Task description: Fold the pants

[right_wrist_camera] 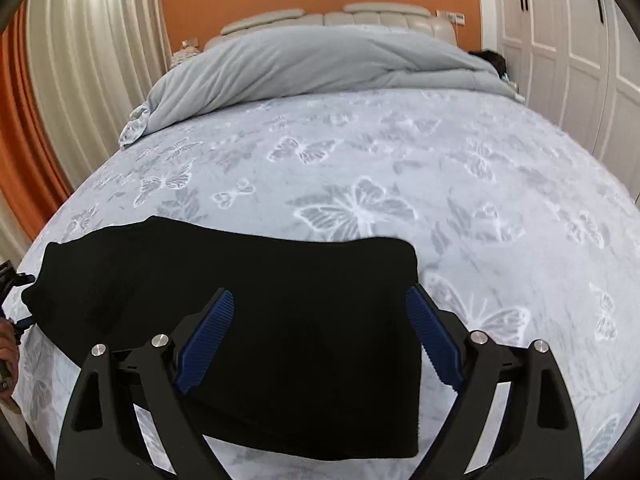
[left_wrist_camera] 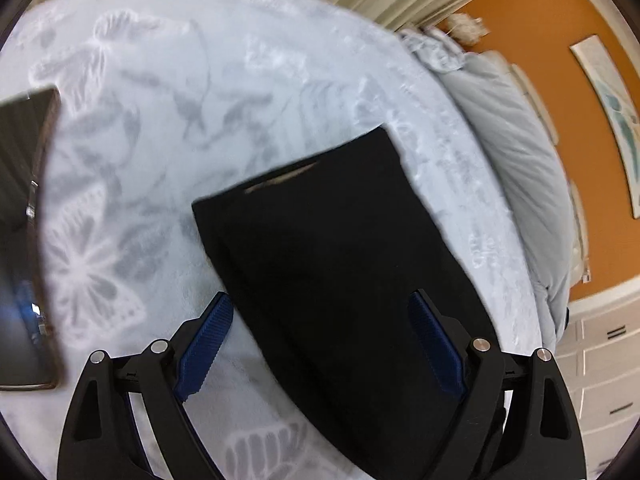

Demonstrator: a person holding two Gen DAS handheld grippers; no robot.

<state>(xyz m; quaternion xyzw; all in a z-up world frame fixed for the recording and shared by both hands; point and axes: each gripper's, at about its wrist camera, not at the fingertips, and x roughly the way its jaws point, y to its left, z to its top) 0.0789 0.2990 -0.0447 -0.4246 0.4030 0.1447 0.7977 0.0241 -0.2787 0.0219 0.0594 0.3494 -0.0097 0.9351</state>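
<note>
The black pants (left_wrist_camera: 340,240) lie folded into a thick rectangle on the pale butterfly-print bedspread (left_wrist_camera: 160,120). My left gripper (left_wrist_camera: 320,298) is open above them, its blue pads (left_wrist_camera: 208,344) spread wide and touching no cloth. In the right wrist view the same pants (right_wrist_camera: 260,280) stretch from the left edge toward the middle. My right gripper (right_wrist_camera: 320,293) hovers over their right end, open, with nothing pinched between its blue pads (right_wrist_camera: 434,340). At that view's left edge a hand (right_wrist_camera: 8,344) and a bit of the other tool show.
A grey duvet (right_wrist_camera: 320,64) is bunched at the head of the bed, below a padded headboard (right_wrist_camera: 340,18). Cream curtains (right_wrist_camera: 80,60) hang on the left and white wardrobe doors (right_wrist_camera: 580,60) stand on the right. A dark glossy flat object (left_wrist_camera: 24,240) fills the left wrist view's left edge.
</note>
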